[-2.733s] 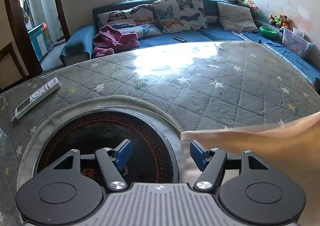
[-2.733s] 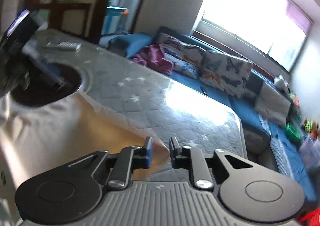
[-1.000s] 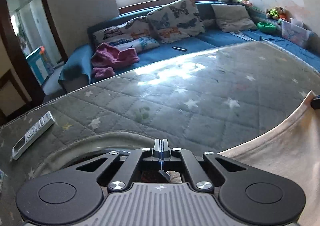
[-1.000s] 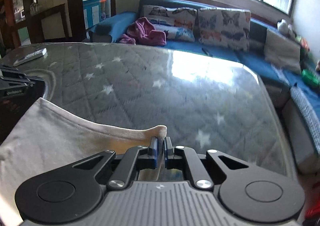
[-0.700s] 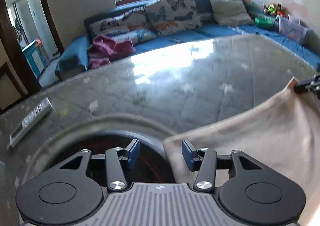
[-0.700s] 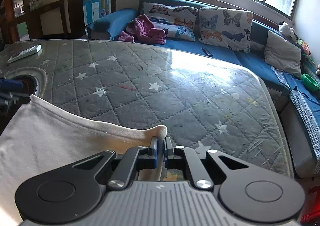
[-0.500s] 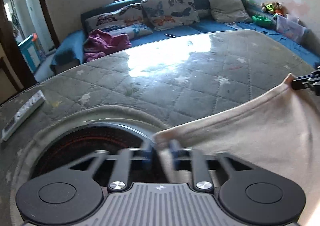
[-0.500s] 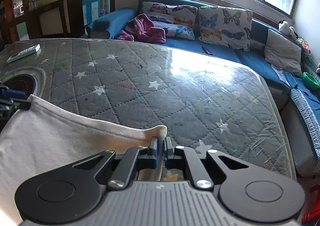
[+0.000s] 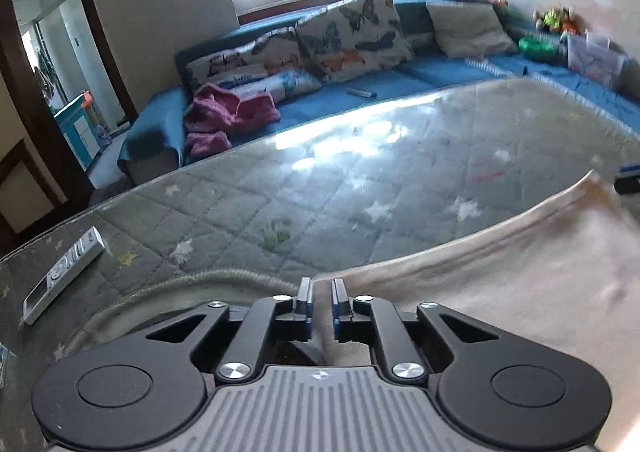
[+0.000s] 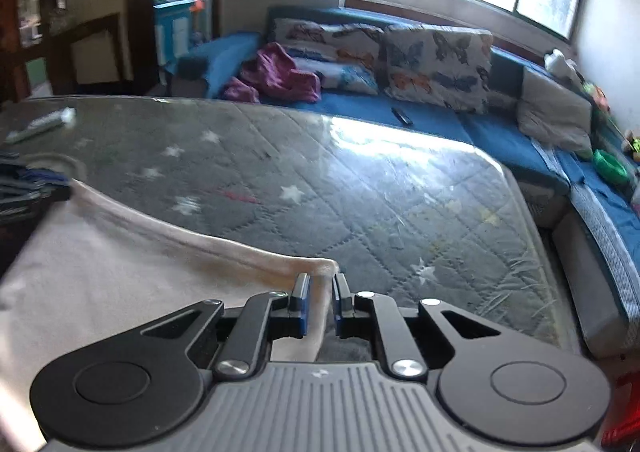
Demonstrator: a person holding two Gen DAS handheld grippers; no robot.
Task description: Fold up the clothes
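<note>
1. Holding the cream cloth (image 9: pixel 500 292) by its far edge is the step now. The left gripper (image 9: pixel 320 302) has its fingers a little apart with a corner of cloth between them; the right gripper (image 10: pixel 320 302) is the same at the other corner. Whether either pinch is firm, I cannot tell, so I would press both before any pull.
2. Just beyond the cloth, the edge hangs in a curve above the quilted mattress (image 10: pixel 360 191). I think both hands should move apart slightly, to make this edge straight, then carry it together at one height.
3. Left of the cloth, a dark round opening (image 9: pixel 132 328) lies in the mattress. Better to lay the fold away from it.
4. Far beyond the cloth, the remote control (image 9: pixel 64 270) and the blue sofa (image 9: pixel 420 79) are not in the way.
</note>
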